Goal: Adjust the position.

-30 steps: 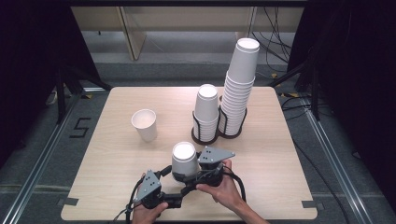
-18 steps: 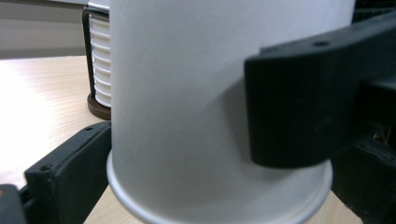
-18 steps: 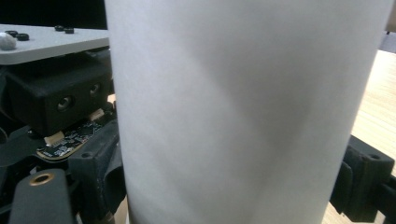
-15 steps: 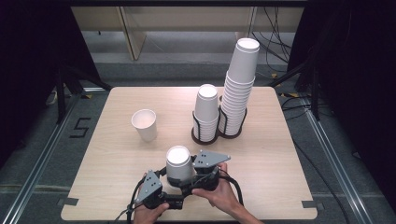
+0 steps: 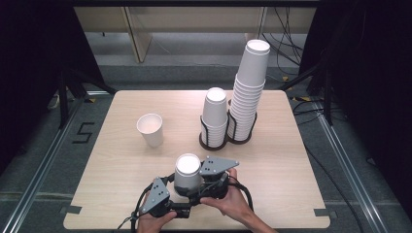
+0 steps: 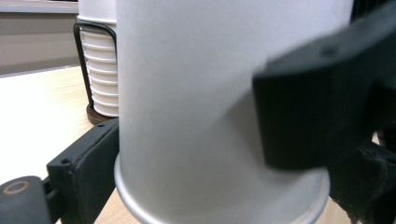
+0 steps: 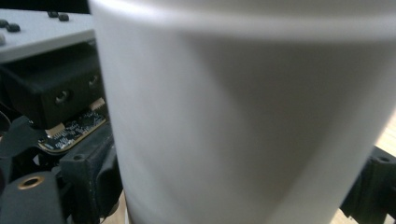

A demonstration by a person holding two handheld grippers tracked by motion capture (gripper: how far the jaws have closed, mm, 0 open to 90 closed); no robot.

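An upside-down white paper cup [image 5: 187, 171] is held just above the table's front middle. My right gripper [image 5: 193, 182] comes in from the right and is shut on its lower wall. From the lower left, my left gripper [image 5: 180, 193] has its jaws against the same cup. In the left gripper view the cup [image 6: 201, 116] stands between the jaws, rim down, with one black jaw pressed to its left side. The cup's wall [image 7: 243, 130] spans the right gripper view, and the left gripper's body [image 7: 70, 107] shows beside it.
An upright single cup [image 5: 150, 129] stands left of centre on the wooden table [image 5: 291, 160]. Behind the grippers, a black wire holder [image 5: 224, 141] carries a short cup stack [image 5: 214, 112] and a tall one [image 5: 250, 92].
The cup and right gripper have drifted slightly left and toward the front edge. The left gripper has come up against the cup.
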